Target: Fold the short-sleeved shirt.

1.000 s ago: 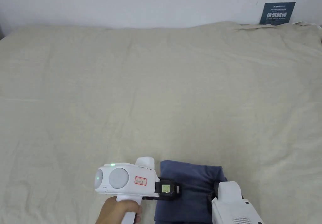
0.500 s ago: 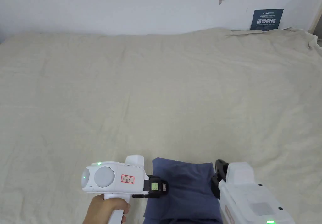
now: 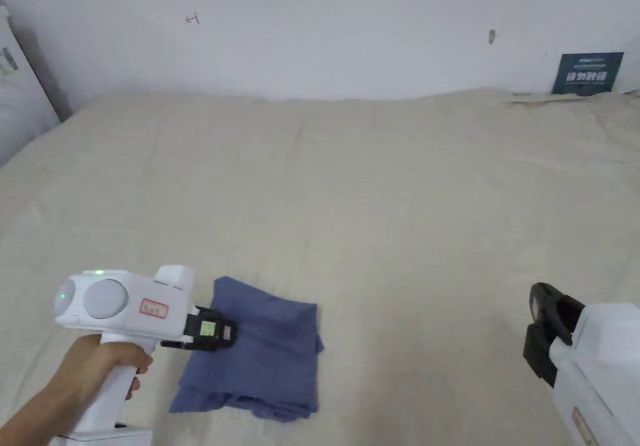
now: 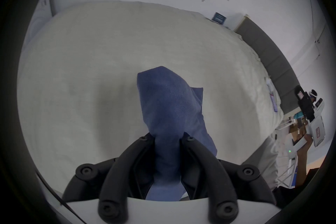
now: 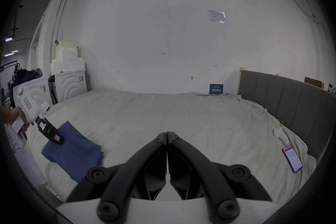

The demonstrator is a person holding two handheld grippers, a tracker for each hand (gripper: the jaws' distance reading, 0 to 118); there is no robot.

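A blue shirt (image 3: 262,347), folded into a small square, lies on the beige bed sheet (image 3: 375,203) near its front left. My left gripper (image 3: 215,331) is shut on the shirt's left edge; in the left gripper view the blue cloth (image 4: 167,111) is pinched between both jaws of that gripper (image 4: 167,137). In the right gripper view the shirt (image 5: 72,148) lies at the left with the left gripper (image 5: 54,137) on it. My right gripper (image 5: 167,134) is shut with nothing between its jaws. It hovers at the lower right (image 3: 550,328), well away from the shirt.
A phone (image 5: 292,158) and a small white object (image 5: 281,135) lie at the bed's right side by a grey headboard (image 5: 291,100). White appliances (image 5: 69,84) stand left of the bed. A dark sign (image 3: 587,72) leans on the far wall.
The right gripper has let go of the shirt and pulled away to the right. The left gripper still grips the shirt's left edge. The head camera has turned, so the scene has shifted.
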